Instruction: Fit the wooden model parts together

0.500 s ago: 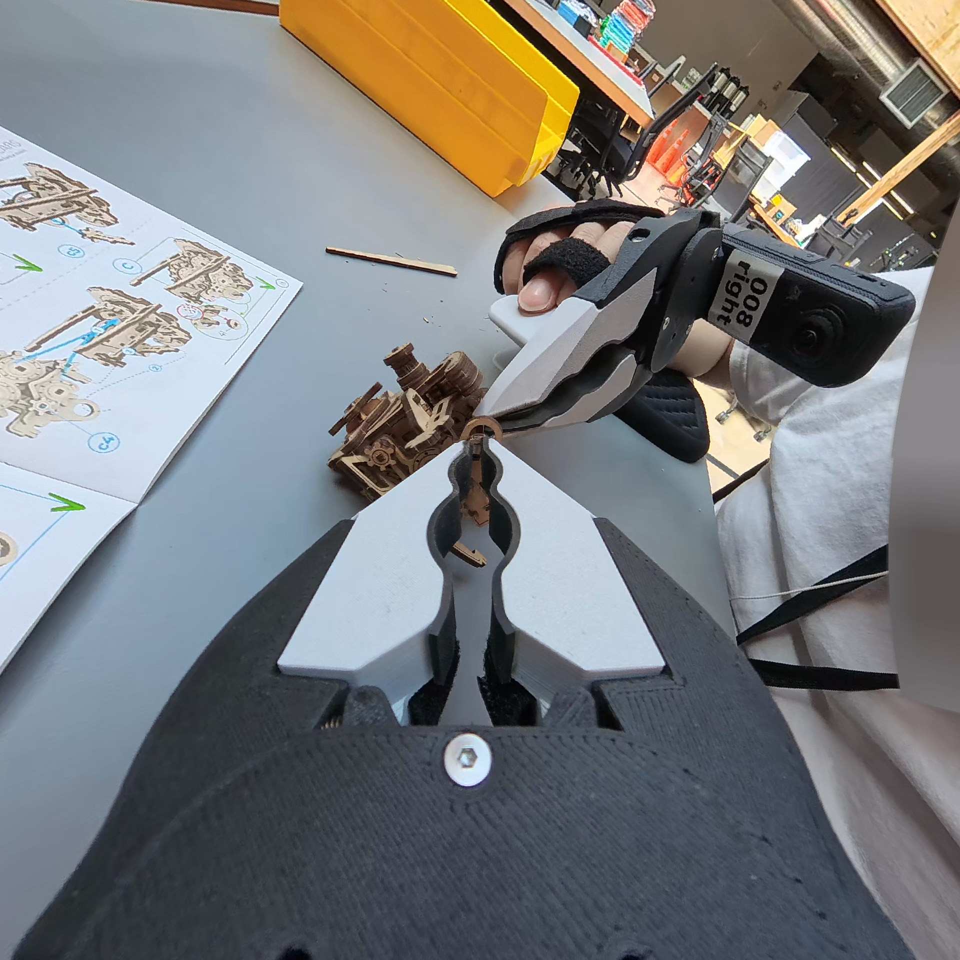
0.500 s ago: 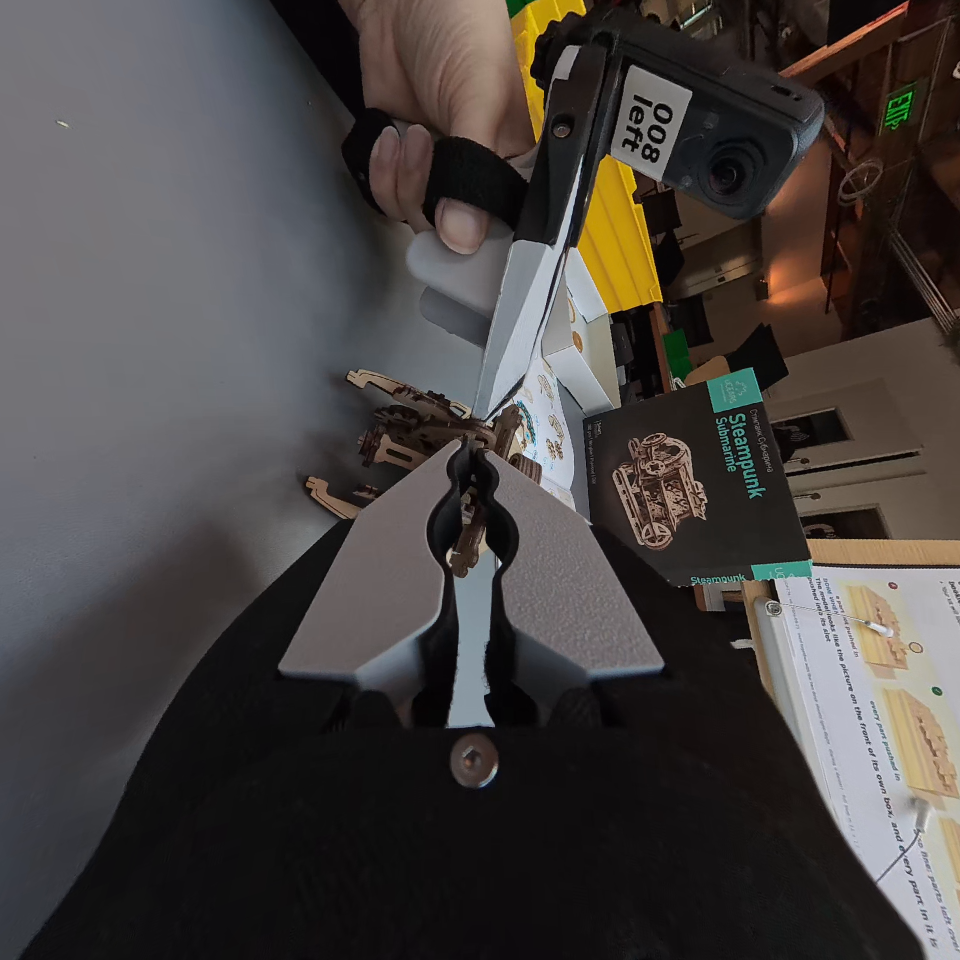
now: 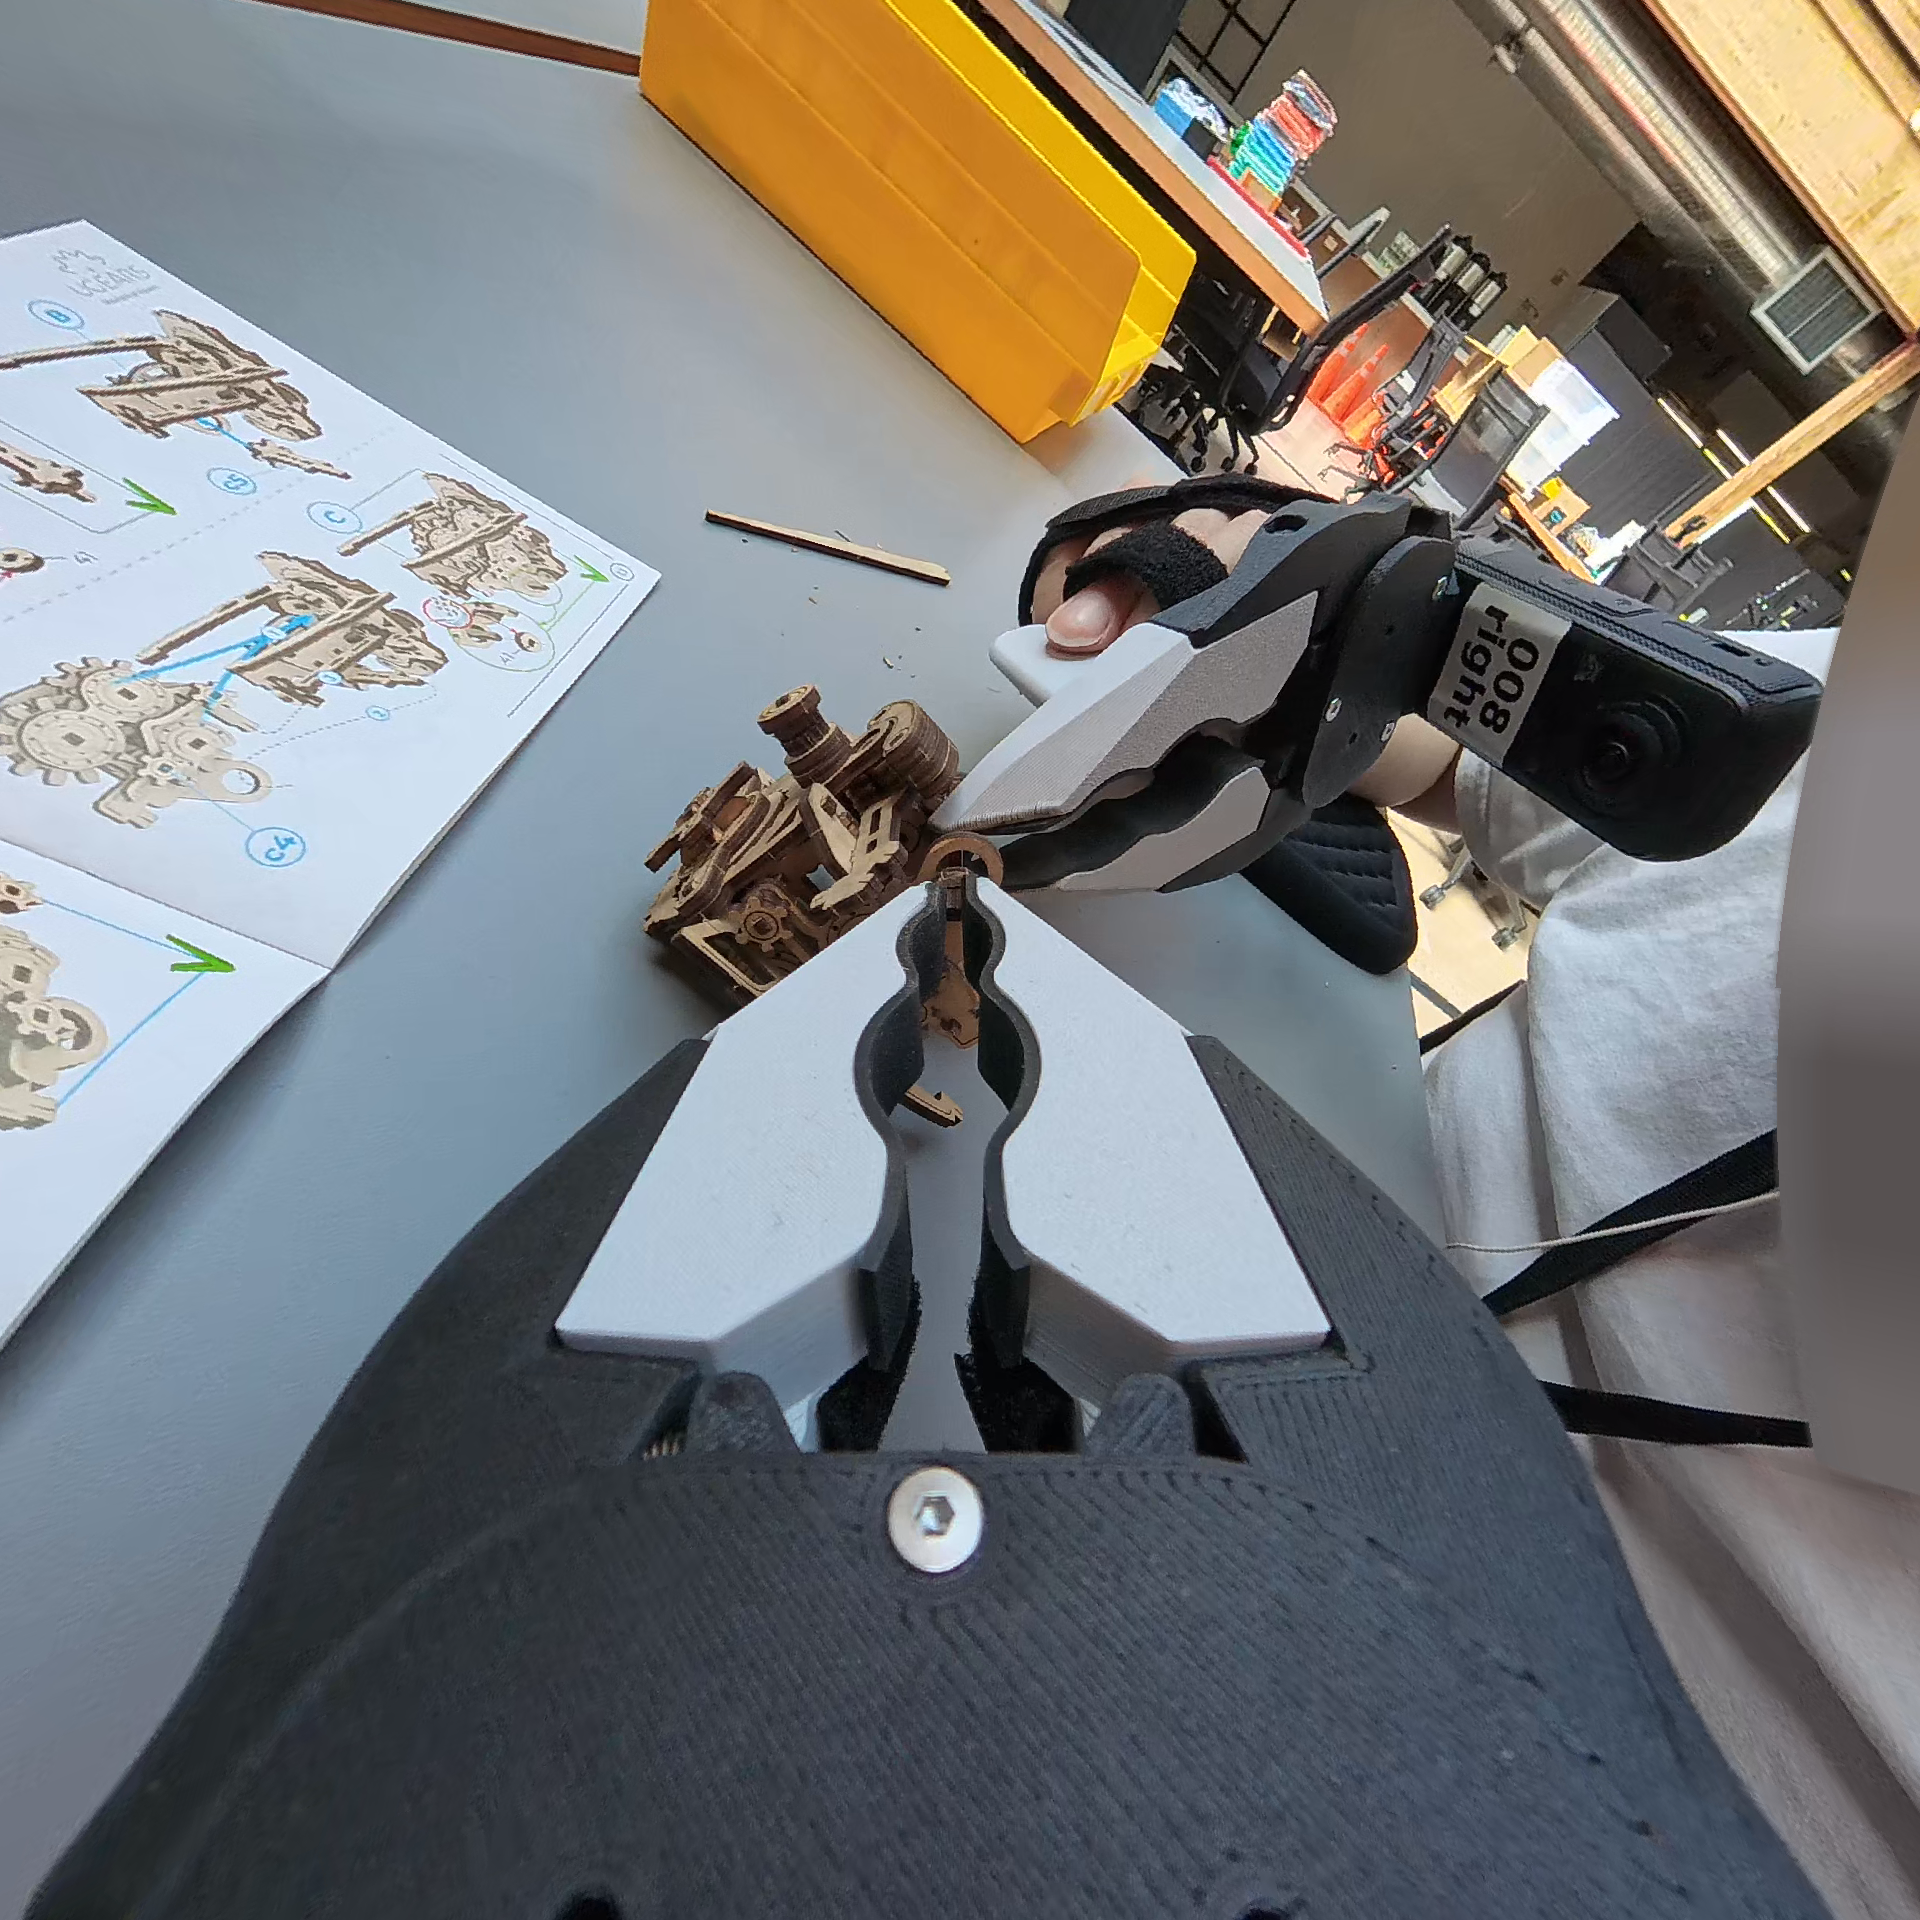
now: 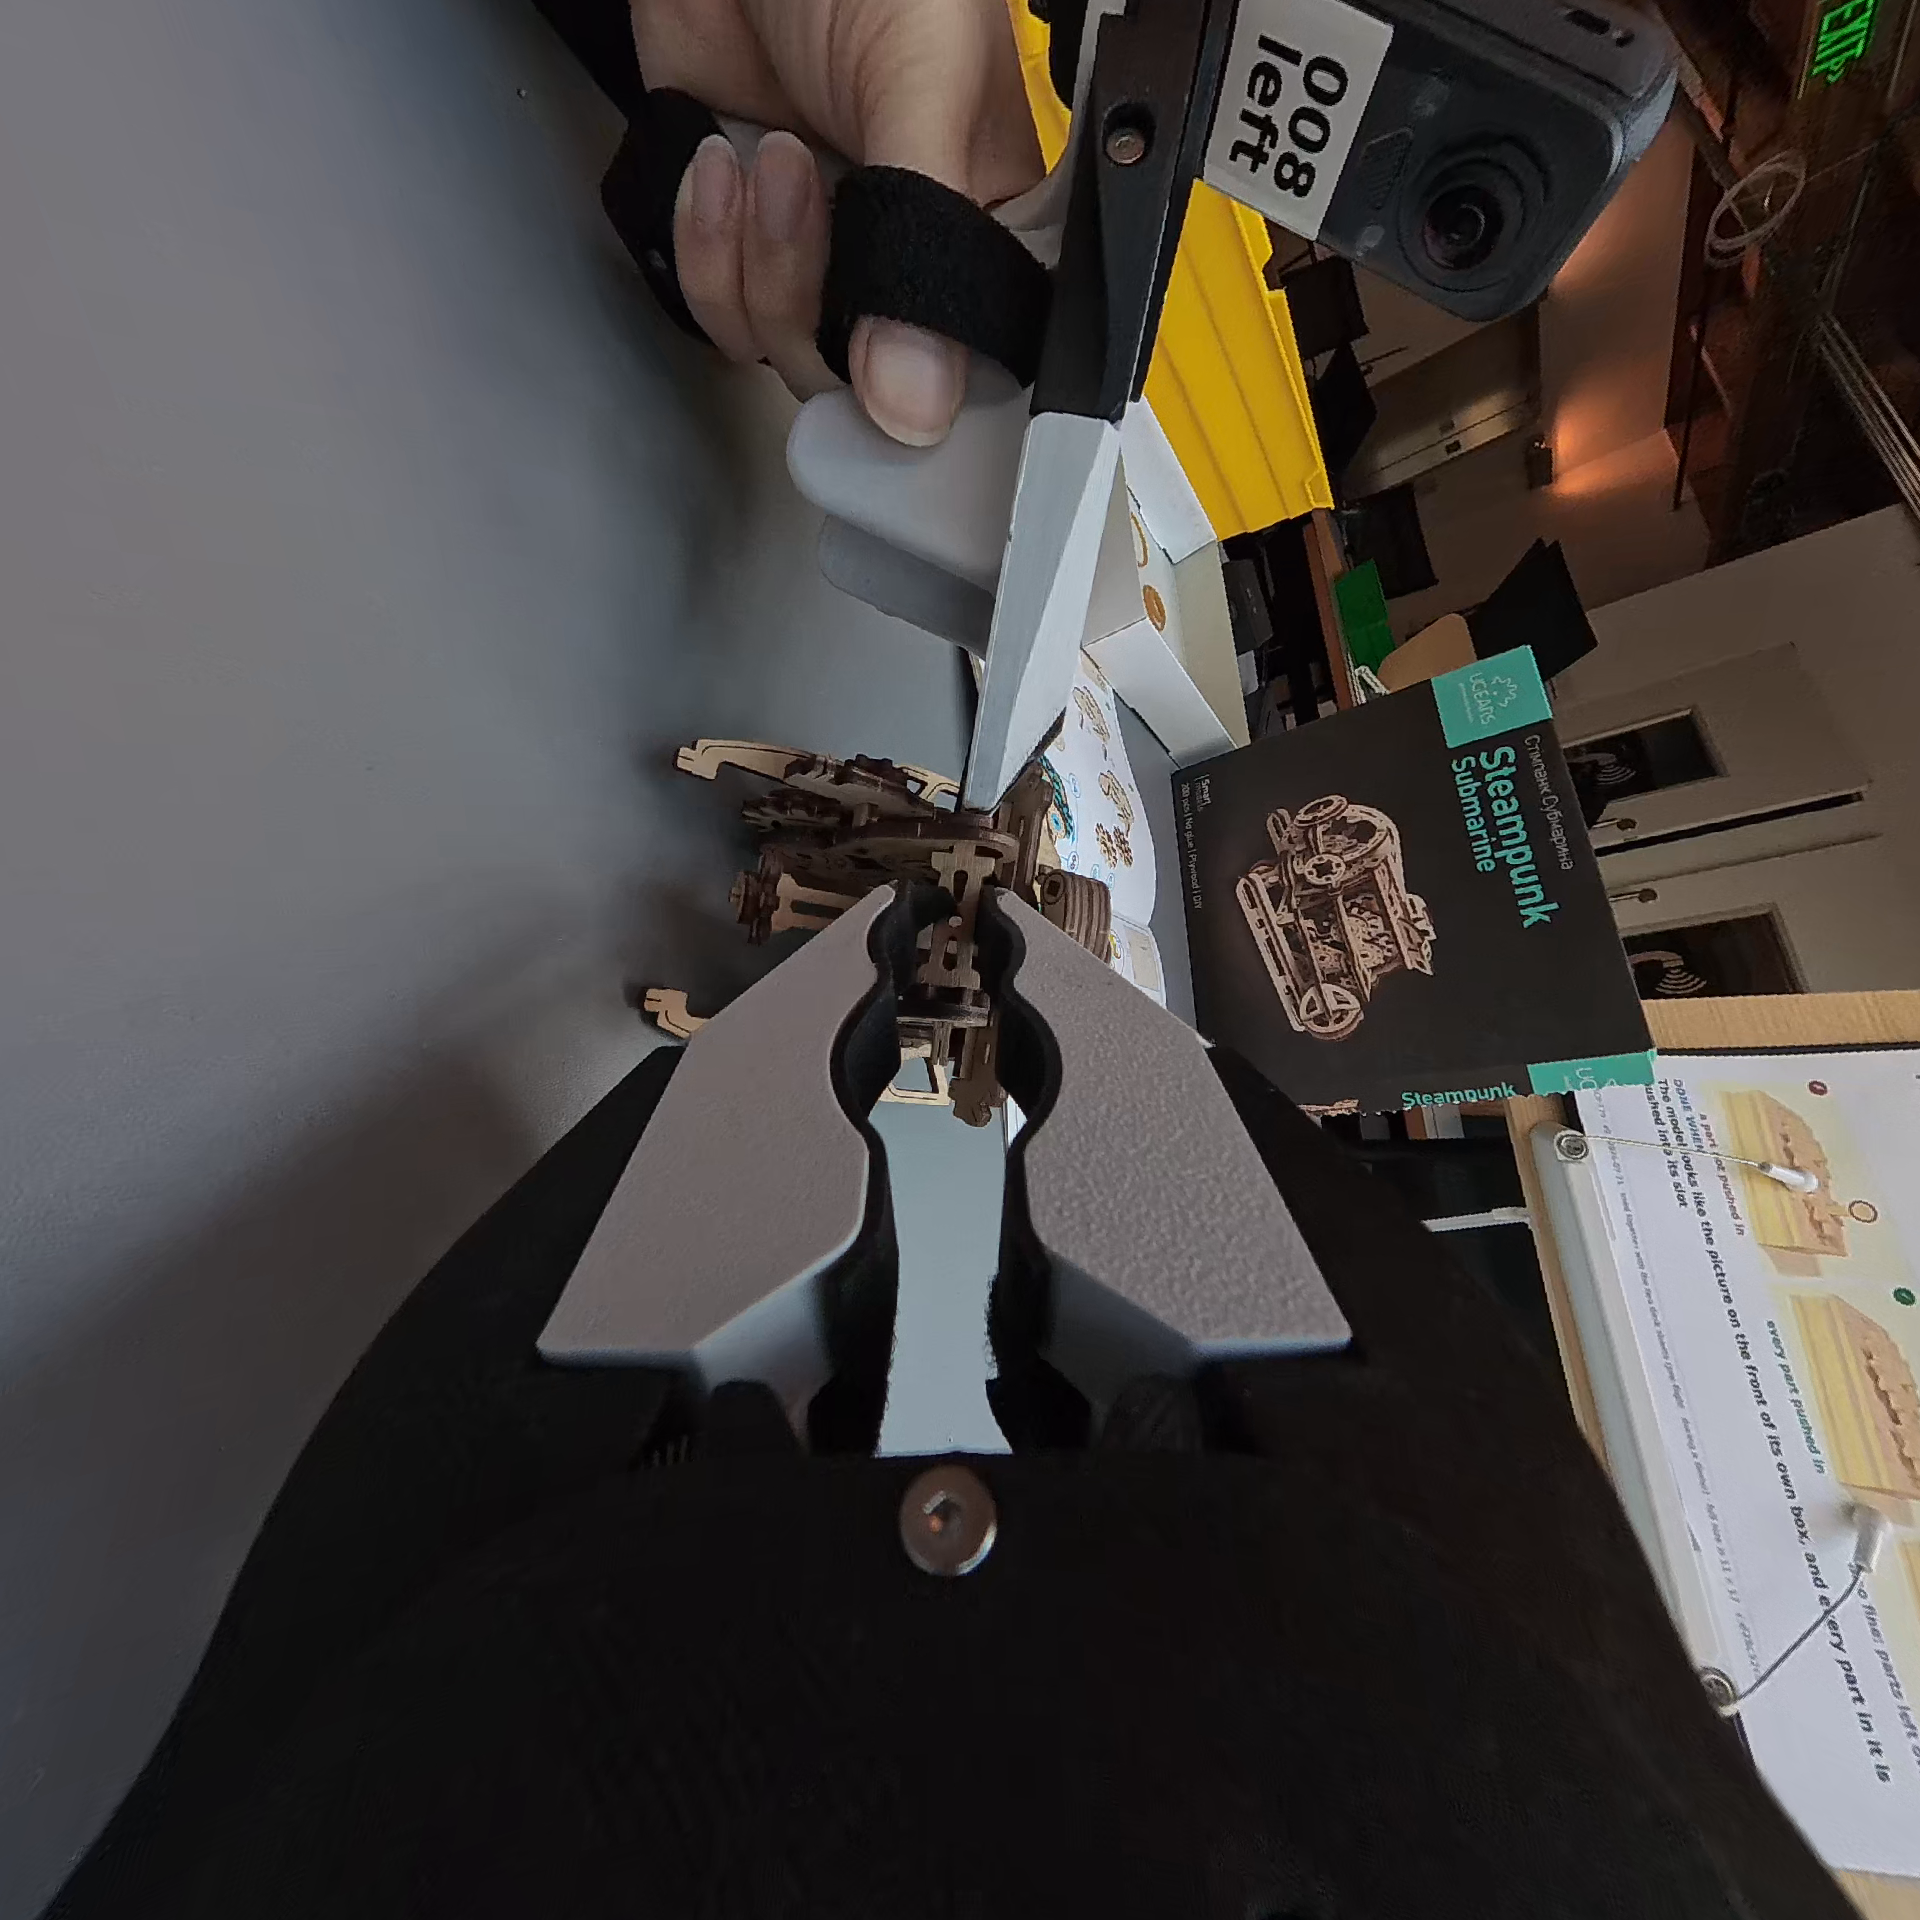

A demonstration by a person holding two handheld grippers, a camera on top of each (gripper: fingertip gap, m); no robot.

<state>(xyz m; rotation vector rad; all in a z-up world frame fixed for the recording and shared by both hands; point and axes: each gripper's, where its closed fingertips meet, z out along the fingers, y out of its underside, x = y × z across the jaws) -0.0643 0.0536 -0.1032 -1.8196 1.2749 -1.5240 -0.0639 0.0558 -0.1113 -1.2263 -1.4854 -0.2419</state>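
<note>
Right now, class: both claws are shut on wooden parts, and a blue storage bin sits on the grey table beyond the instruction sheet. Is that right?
Not quite. The storage bin is yellow, not blue, as the left wrist view shows. The rest holds: the left claw and right claw are shut on wooden parts, and the instruction sheet lies on the grey table.

Each wrist camera looks forward along its own fingers, close above the grey table [image 3: 436, 312]; both share the wooden model [image 3: 800, 831] at mid-frame.
</note>
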